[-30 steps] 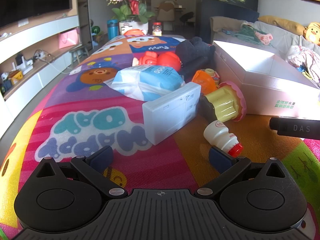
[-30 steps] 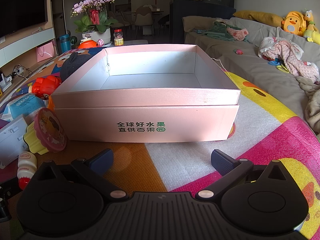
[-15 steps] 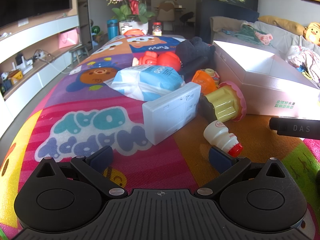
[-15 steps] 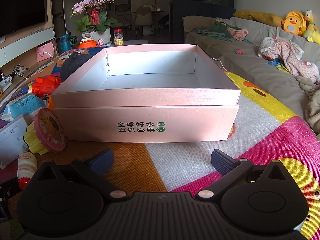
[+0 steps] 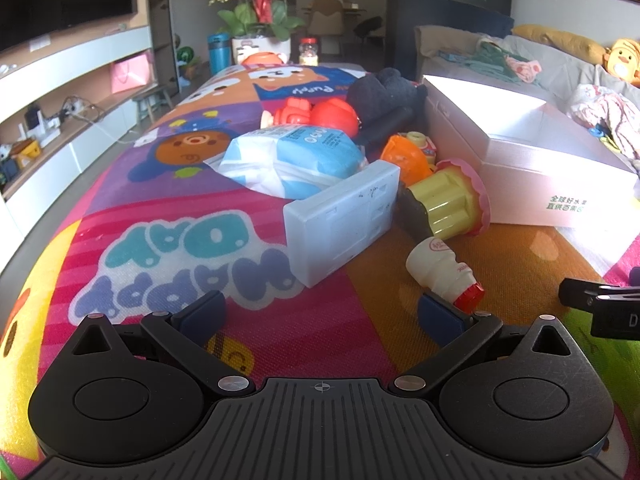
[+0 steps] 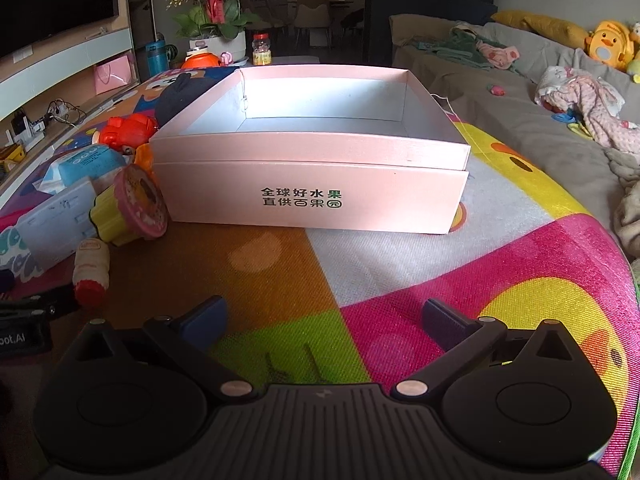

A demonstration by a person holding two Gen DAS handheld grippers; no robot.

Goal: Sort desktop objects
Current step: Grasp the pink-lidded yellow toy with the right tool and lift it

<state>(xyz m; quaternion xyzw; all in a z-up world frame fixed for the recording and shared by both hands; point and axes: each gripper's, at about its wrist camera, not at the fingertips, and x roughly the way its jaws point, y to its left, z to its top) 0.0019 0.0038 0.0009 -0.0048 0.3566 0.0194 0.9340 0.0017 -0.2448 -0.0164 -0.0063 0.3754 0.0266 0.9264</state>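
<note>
Left gripper [image 5: 320, 316] low over the desk [image 5: 168, 184], which wears a bright cartoon-print mat; jaws spread wide, nothing between them. Right gripper [image 6: 324, 318] likewise low over the mat, jaws spread, empty, facing the pink box [image 6: 312, 200].

Pink box: open-topped, shallow, green and black Chinese lettering on the near wall. Inside looks bare as far as the right wrist view shows. It sits on the right half of the desk.

Clutter lies left of the box:
- small white bottle [image 5: 440, 270] with red cap, on its side, cap just beside the left gripper's right fingertip [image 5: 440, 314]; contact cannot be told.
- yellow cupcake-shaped toy [image 5: 448, 204] with pink frill, tipped over, close against the box's near-left corner.
- translucent white plastic case [image 5: 344, 224], tilted, leaning up on the blue-and-white wipes pack [image 5: 292, 156].
- orange toy [image 5: 404, 156] behind the cupcake toy, beside the box wall.
- red toy [image 5: 316, 114] farther back.
- dark plush [image 5: 380, 92] at the box's far-left corner.

Far end of desk: potted orchid [image 5: 260, 12], teal tumbler [image 5: 219, 52], small jar [image 5: 309, 51]. Sofa [image 6: 520, 92] with clothes and soft toys to the right.
</note>
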